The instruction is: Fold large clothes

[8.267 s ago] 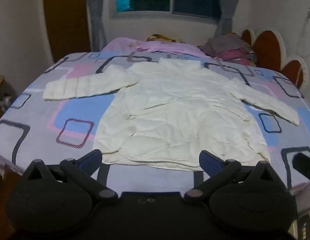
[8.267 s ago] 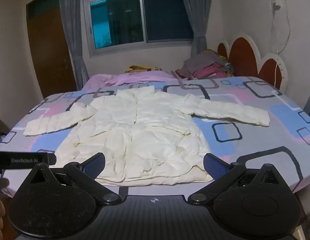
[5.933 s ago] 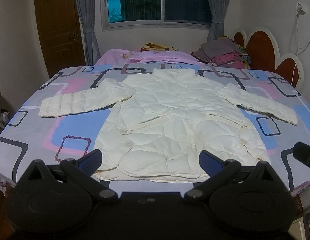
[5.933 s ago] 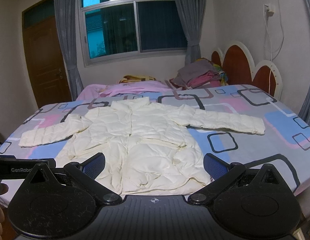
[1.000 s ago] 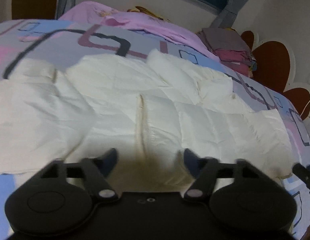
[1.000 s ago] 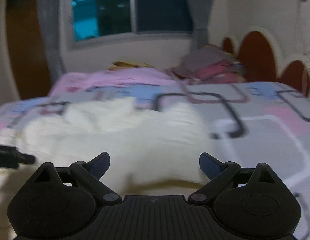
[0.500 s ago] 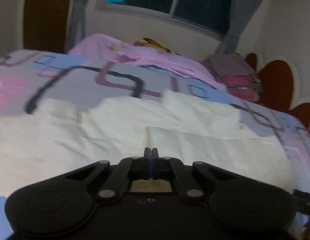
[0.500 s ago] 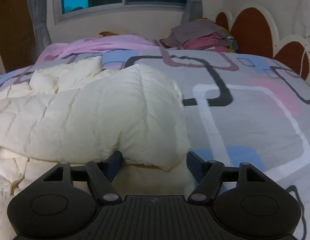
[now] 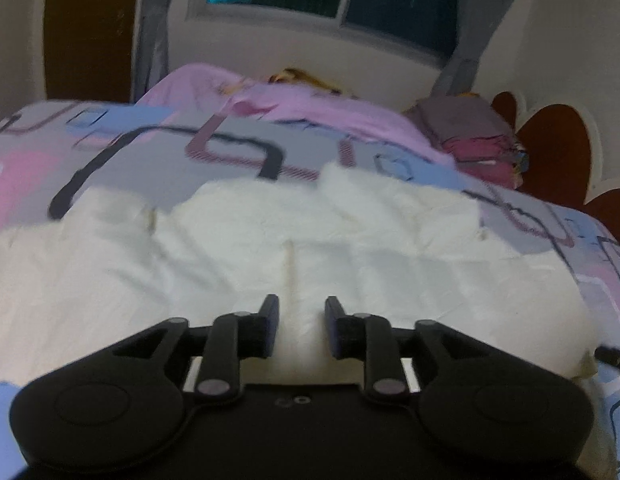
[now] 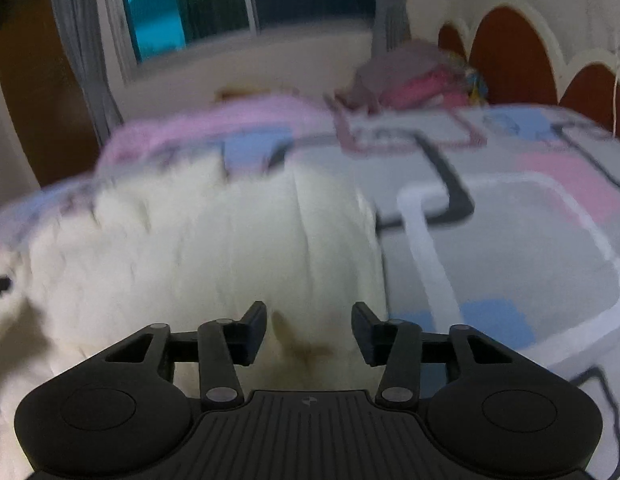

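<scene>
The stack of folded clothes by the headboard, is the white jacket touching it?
No, in the left wrist view the folded clothes sit apart from the white jacket, with patterned bedspread between them.

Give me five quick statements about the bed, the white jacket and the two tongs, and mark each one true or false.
1. The white puffer jacket lies on the patterned bedspread. True.
2. The left tongs are fully shut. False: a gap shows between the jaws, which are opening, with jacket fabric seen in it.
3. The right tongs have jacket fabric between their jaws. True, and the jaws are closing.
4. The folded clothes sit near the headboard. True.
5. The pink blanket covers the jacket. False: it lies beyond the jacket, near the window wall.
</scene>
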### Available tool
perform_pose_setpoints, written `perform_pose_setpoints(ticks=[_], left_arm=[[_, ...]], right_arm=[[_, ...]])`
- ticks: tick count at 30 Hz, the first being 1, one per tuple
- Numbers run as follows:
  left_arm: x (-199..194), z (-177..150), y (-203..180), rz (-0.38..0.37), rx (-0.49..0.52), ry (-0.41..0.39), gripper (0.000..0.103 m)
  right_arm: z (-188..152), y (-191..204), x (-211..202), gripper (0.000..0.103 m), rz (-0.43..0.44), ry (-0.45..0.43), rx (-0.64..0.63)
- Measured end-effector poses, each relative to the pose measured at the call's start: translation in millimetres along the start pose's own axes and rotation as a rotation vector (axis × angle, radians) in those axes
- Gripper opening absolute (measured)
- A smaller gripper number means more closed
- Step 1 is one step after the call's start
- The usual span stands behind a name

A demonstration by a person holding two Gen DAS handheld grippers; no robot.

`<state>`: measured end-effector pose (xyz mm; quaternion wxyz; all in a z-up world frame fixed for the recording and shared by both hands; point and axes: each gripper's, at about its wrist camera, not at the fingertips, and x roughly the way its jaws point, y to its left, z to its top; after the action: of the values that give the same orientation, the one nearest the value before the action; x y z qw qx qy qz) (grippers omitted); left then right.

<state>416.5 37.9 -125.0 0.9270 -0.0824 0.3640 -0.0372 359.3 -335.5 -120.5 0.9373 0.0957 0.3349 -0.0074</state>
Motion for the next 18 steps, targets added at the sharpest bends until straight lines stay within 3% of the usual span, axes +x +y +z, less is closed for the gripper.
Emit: perform_pose_setpoints(ticks=[6, 9, 11, 13, 18], left_arm=[[32, -2, -36, -0.013, 0.085, 0.017, 0.029], [53, -12, -37, 0.05, 0.126, 0.071, 0.031], [66, -21, -28, 0.105, 0.115, 0.126, 0.032], [67, -28, -19, 0.135, 0.1, 0.123, 0.032], [69, -31, -16, 0.127, 0.117, 0.12, 0.032]], right_arm=[[37, 2, 45, 0.049, -0.076, -0.013, 0.026], [45, 10, 76, 0.049, -0.089, 0.018, 0.013], [41, 15, 95, 0.049, -0.072, 0.057, -0.012], [27, 23, 114, 0.049, -0.068, 0.1, -0.07], [7, 28, 128, 0.049, -0.097, 0.086, -0.164]])
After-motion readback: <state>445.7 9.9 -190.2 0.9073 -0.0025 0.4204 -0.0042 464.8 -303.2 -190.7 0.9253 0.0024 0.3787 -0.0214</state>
